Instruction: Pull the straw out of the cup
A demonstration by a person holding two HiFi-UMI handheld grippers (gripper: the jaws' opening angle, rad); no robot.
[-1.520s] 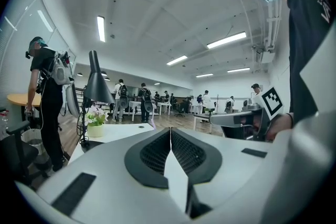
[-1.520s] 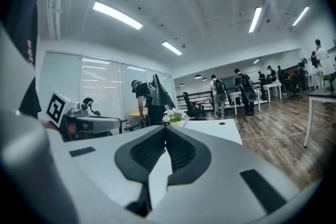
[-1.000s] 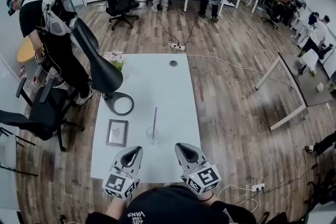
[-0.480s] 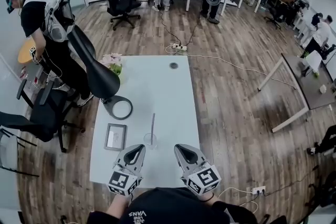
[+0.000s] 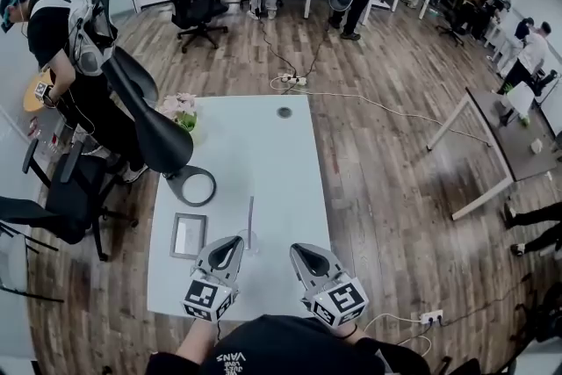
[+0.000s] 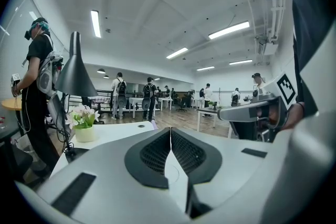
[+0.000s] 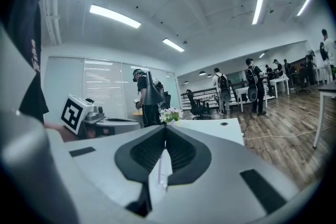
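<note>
Lettering "VANS" on the person's black top (image 5: 263, 347) (it reads upside down from the head view); a black-and-white square marker on the cube of each gripper, with no readable text. Left gripper (image 5: 233, 242) and right gripper (image 5: 297, 251) are held side by side over the near part of the white tabletop (image 5: 263, 145), both pointing away from the person and close to level. The left gripper's jaws are pressed together with nothing between them; the right gripper's jaws likewise meet at their tips, empty. The clear cup (image 5: 251, 243) stands upright on the tabletop between the two grippers, just beside the left jaw tips. The straw (image 5: 250, 219) stands in it. In the right gripper view, cup and straw show through the gap behind the closed tips, ahead of the jaws and ungripped. A small framed picture (image 5: 189, 234) lies left of the left gripper; a black lamp (image 5: 167, 136) and a flower pot (image 5: 180, 108) stand farther back.
</note>
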